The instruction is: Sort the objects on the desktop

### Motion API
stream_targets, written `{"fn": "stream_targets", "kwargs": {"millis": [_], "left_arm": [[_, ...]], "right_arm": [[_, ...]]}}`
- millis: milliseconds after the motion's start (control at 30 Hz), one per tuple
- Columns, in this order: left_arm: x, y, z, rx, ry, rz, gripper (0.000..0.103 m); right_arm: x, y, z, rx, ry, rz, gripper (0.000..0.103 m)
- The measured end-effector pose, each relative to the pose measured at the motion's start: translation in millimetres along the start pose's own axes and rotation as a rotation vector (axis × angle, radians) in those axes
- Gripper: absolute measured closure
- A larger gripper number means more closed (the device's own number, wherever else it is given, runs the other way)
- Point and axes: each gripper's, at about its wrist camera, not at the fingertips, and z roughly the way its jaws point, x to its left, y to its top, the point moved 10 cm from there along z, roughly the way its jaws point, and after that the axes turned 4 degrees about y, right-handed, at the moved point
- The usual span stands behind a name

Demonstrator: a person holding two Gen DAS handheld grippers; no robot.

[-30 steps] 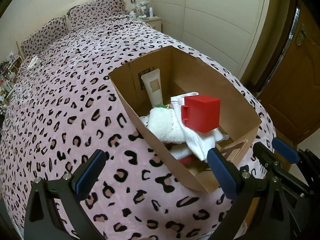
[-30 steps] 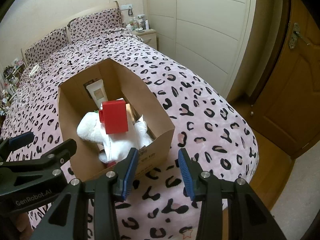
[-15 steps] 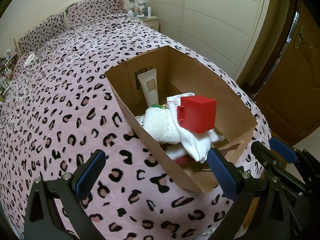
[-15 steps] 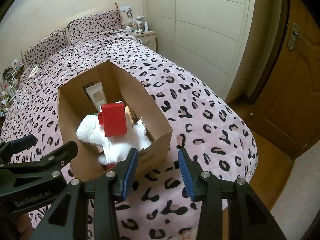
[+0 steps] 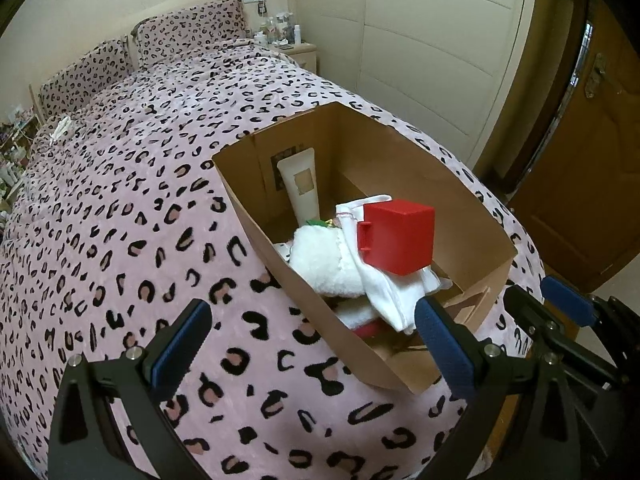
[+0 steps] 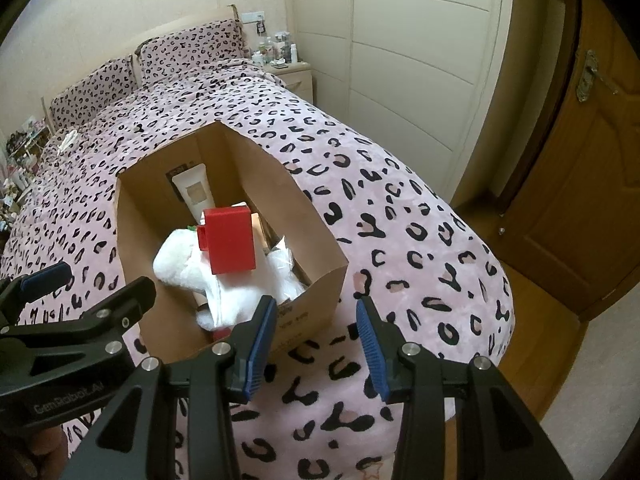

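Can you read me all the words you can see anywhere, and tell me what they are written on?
"GenRobot.AI": white letters on the black body of the left gripper, seen in the right wrist view.
Dark print on the brown cardboard box, front wall: too small to read.
Beige label on the white squeeze tube: no readable text.

One cardboard box (image 5: 472, 216) is counted near the foot edge of the bed (image 5: 120, 240). Inside it, one red cube-shaped container (image 5: 400, 236), one white tube (image 5: 302, 188) and one fluffy white item (image 5: 324, 256) are counted; white cloths are bundled and cannot be counted. Two pillows (image 5: 188, 32) are counted at the head edge.
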Motion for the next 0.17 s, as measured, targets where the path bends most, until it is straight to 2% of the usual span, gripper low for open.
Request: {"fn": "stream_targets", "kwargs": {"millis": [167], "left_arm": [[-0.8,0.5,-0.4,-0.007,0.005,0.009,0.0]], "right_arm": [[0.6,-0.1,0.7,0.001,-0.003,0.0,0.061]]}}
